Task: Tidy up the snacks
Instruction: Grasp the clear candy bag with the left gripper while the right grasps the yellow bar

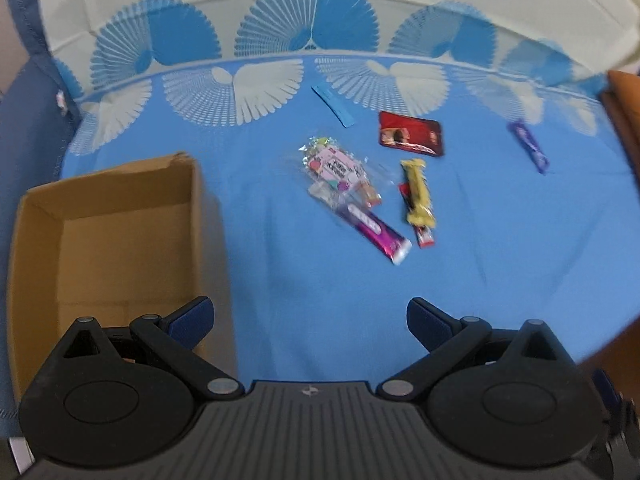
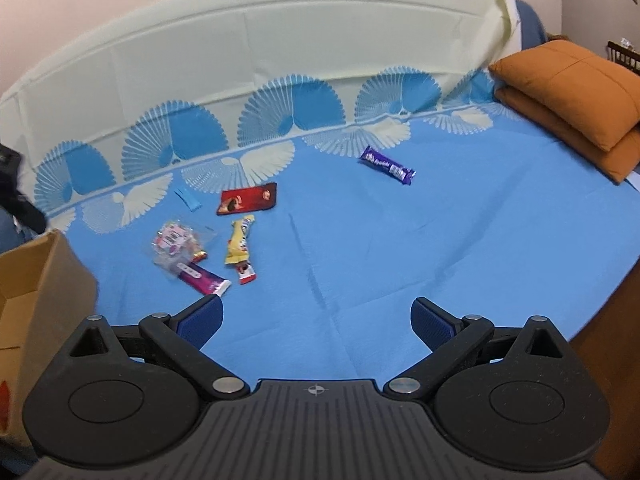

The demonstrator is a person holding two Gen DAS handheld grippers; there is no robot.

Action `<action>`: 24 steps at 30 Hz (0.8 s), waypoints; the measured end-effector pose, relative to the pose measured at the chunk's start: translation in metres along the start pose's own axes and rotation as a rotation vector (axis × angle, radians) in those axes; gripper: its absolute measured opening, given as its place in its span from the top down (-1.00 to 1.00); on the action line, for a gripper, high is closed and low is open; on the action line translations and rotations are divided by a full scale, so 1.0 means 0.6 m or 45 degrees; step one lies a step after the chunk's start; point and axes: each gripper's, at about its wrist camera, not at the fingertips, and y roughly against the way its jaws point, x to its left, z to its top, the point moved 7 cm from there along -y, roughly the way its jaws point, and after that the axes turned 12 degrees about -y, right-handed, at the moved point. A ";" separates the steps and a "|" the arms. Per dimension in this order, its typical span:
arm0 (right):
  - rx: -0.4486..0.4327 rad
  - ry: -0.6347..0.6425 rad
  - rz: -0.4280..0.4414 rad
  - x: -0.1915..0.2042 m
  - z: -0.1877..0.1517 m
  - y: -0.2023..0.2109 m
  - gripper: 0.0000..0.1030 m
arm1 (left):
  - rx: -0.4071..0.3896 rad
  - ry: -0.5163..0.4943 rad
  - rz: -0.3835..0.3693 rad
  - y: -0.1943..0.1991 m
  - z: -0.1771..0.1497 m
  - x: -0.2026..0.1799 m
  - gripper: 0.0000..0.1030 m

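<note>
Snacks (image 1: pixel 360 184) scattered on blue bedspread (image 1: pixel 480 240), all outside cardboard box (image 1: pixel 120 216) at left; box interior bare as far as visible. Left gripper (image 1: pixel 310 322) and right gripper (image 2: pixel 316 320) both spread wide, holding nothing.

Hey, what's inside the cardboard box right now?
The cardboard box looks empty: the left wrist view shows only bare brown floor and walls. The left claw hides the near corner, so that part cannot be checked. The snacks, like the yellow bar, lie outside on the blue sheet.
</note>
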 end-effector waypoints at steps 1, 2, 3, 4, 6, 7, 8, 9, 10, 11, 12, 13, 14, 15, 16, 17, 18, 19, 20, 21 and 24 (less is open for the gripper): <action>0.012 0.003 0.005 0.002 0.005 -0.020 -0.95 | 0.020 0.016 0.003 -0.030 0.018 0.001 -0.99; 0.026 0.006 0.014 0.004 0.010 -0.041 -0.95 | 0.037 0.029 0.000 -0.058 0.035 0.000 -0.99; 0.036 0.010 0.025 0.009 0.014 -0.061 -0.95 | 0.068 0.049 -0.007 -0.088 0.051 0.001 -0.99; 0.043 0.018 0.034 0.014 0.019 -0.083 -0.95 | 0.092 0.081 -0.019 -0.116 0.067 0.001 -0.99; 0.071 0.037 0.048 0.029 0.028 -0.132 -0.95 | 0.110 0.127 -0.073 -0.167 0.101 -0.001 -0.99; 0.081 0.046 0.059 0.037 0.032 -0.154 -0.95 | 0.122 0.138 -0.093 -0.193 0.121 -0.003 -0.99; 0.092 0.055 0.065 0.046 0.035 -0.176 -0.95 | 0.132 0.139 -0.104 -0.217 0.138 -0.005 -0.99; 0.103 0.066 0.075 0.058 0.039 -0.200 -0.95 | 0.146 0.135 -0.113 -0.245 0.158 -0.008 -0.99; 0.111 0.081 0.092 0.070 0.042 -0.225 -0.95 | 0.165 0.132 -0.106 -0.272 0.178 -0.009 -0.99; 0.117 0.093 0.103 0.081 0.046 -0.245 -0.95 | 0.172 0.140 -0.087 -0.296 0.195 -0.009 -0.99; 0.118 0.101 0.110 0.091 0.049 -0.266 -0.95 | 0.170 0.155 -0.078 -0.316 0.208 -0.010 -0.99; 0.119 0.110 0.119 0.100 0.052 -0.287 -0.95 | 0.174 0.170 -0.079 -0.337 0.219 -0.009 -0.99; 0.125 0.121 0.125 0.110 0.055 -0.312 -0.95 | 0.195 0.184 -0.083 -0.359 0.229 -0.008 -0.99; 0.129 0.129 0.126 0.117 0.058 -0.332 -0.95 | 0.221 0.205 -0.092 -0.384 0.238 -0.007 -0.99; 0.134 0.136 0.122 0.123 0.060 -0.353 -0.95 | 0.236 0.227 -0.097 -0.400 0.244 -0.005 -0.99; 0.143 0.141 0.115 0.128 0.061 -0.372 -0.95 | 0.249 0.255 -0.098 -0.419 0.252 -0.004 -0.99; 0.152 0.142 0.114 0.132 0.061 -0.387 -0.95 | 0.253 0.270 -0.099 -0.433 0.261 -0.002 -0.99; 0.161 0.144 0.118 0.136 0.059 -0.401 -0.95 | 0.257 0.276 -0.098 -0.446 0.271 -0.003 -0.99; 0.175 0.146 0.120 0.139 0.056 -0.414 -0.95 | 0.261 0.268 -0.096 -0.455 0.279 -0.004 -0.99; 0.180 0.148 0.123 0.140 0.053 -0.423 -0.95 | 0.272 0.242 -0.079 -0.467 0.287 -0.007 -1.00; 0.199 0.157 0.126 0.141 0.044 -0.445 -0.95 | 0.281 0.114 0.011 -0.484 0.294 -0.009 -1.00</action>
